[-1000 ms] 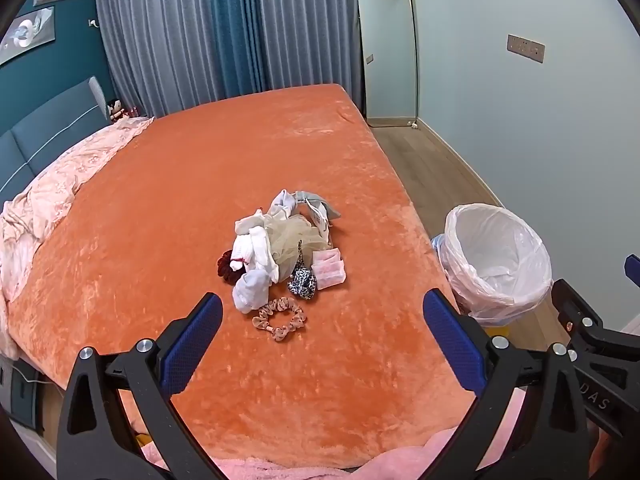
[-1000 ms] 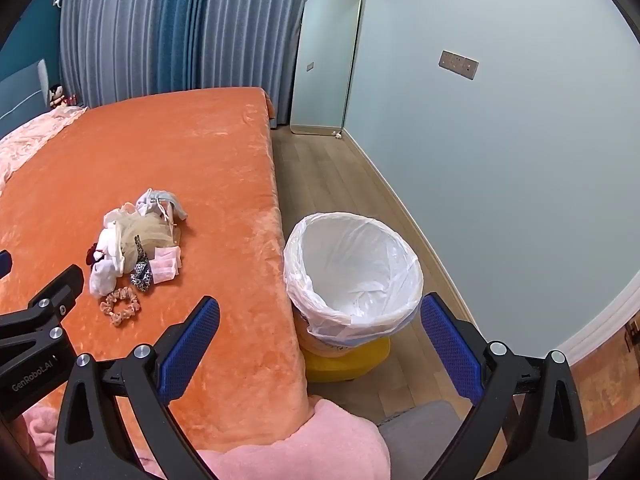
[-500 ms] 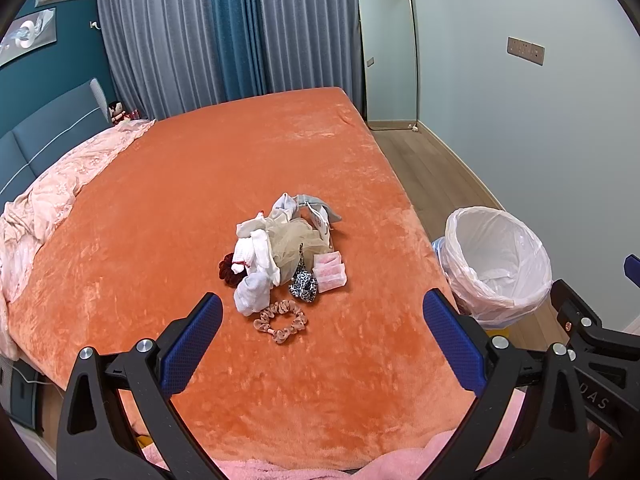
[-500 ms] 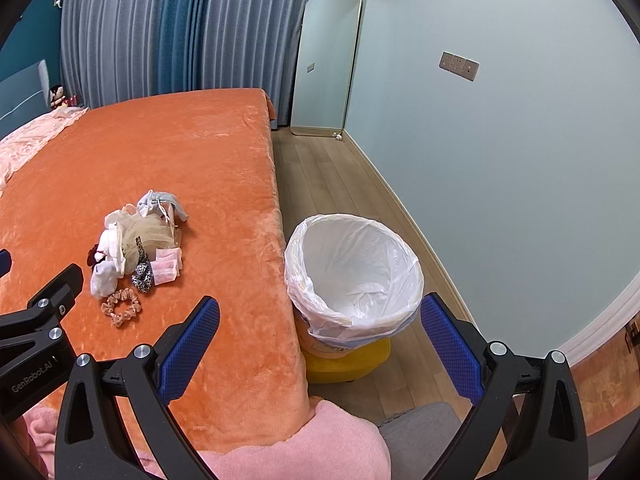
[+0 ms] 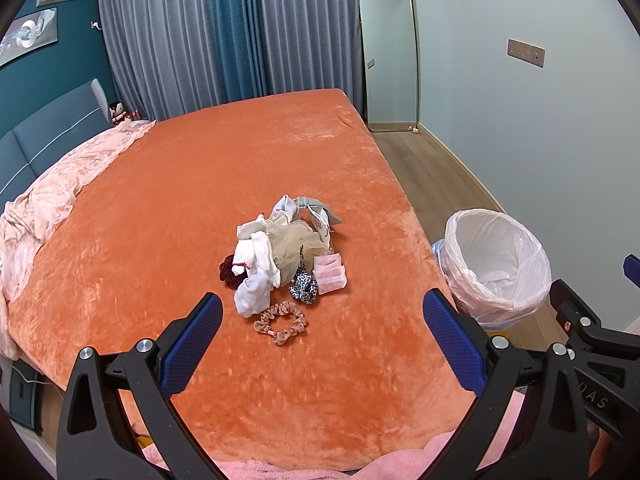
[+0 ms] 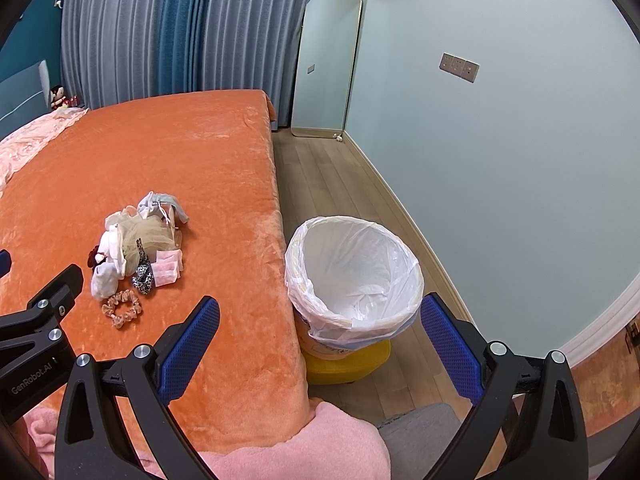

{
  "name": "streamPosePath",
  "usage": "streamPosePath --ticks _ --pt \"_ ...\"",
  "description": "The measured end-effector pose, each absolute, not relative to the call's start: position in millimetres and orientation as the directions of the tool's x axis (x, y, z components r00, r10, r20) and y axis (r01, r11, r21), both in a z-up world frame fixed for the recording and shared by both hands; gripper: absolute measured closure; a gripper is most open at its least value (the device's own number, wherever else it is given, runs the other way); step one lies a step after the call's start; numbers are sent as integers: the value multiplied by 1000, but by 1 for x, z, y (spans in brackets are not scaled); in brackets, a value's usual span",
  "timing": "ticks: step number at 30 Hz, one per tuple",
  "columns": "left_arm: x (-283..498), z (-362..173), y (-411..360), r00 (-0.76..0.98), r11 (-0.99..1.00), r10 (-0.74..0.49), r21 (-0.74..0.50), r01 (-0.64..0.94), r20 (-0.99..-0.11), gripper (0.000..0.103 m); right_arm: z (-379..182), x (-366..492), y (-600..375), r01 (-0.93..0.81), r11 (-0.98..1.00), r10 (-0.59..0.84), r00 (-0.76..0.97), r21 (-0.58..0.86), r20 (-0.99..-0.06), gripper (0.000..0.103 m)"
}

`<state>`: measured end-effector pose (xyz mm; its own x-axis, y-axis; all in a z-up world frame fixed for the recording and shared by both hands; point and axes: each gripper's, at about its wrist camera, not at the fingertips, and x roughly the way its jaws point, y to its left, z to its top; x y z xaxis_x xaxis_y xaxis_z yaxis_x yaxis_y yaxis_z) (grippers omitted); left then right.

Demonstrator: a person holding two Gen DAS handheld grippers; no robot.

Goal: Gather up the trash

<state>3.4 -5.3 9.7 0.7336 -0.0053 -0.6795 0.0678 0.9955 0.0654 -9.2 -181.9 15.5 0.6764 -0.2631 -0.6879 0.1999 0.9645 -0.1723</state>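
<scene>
A small pile of trash (image 5: pixel 280 256) lies on the orange bed cover (image 5: pixel 200 184): white socks, beige mesh, a dark red scrunchie, a leopard scrunchie, pink packets (image 5: pixel 330 274) and a tan scrunchie (image 5: pixel 280 322) nearest me. The pile also shows in the right wrist view (image 6: pixel 136 252). A bin lined with a white bag (image 6: pixel 354 280) stands on the floor by the bed's right edge; it also shows in the left wrist view (image 5: pixel 496 260). My left gripper (image 5: pixel 322 344) is open and empty, short of the pile. My right gripper (image 6: pixel 320 344) is open and empty, near the bin.
A pink duvet (image 5: pixel 48 208) is bunched at the bed's left. A tall mirror (image 5: pixel 388 56) leans on the far wall by grey-blue curtains. Wooden floor (image 6: pixel 332 184) runs between bed and wall. A pink blanket (image 6: pixel 304 448) lies at the bed's near edge.
Both views have shifted slightly; the pile and bin sit a little lower in the frames. Both grippers stay open and empty.
</scene>
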Motion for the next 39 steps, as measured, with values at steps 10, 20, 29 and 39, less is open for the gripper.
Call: streamPosePath --ticks 10,20,29,39 --pt "6 15 -5 738 996 -9 62 69 -675 8 15 -9 -182 200 964 -264 677 -173 -687 7" --pt "5 14 -5 740 996 -8 62 68 -673 8 16 -8 -182 201 964 -264 678 -172 -686 7" --pt "5 15 -6 742 996 -10 61 69 -670 8 17 -8 -182 201 964 -264 678 -173 -686 7" --pt "7 16 -8 743 996 -12 60 70 -669 8 19 -4 -184 201 964 -264 677 -172 -687 7"
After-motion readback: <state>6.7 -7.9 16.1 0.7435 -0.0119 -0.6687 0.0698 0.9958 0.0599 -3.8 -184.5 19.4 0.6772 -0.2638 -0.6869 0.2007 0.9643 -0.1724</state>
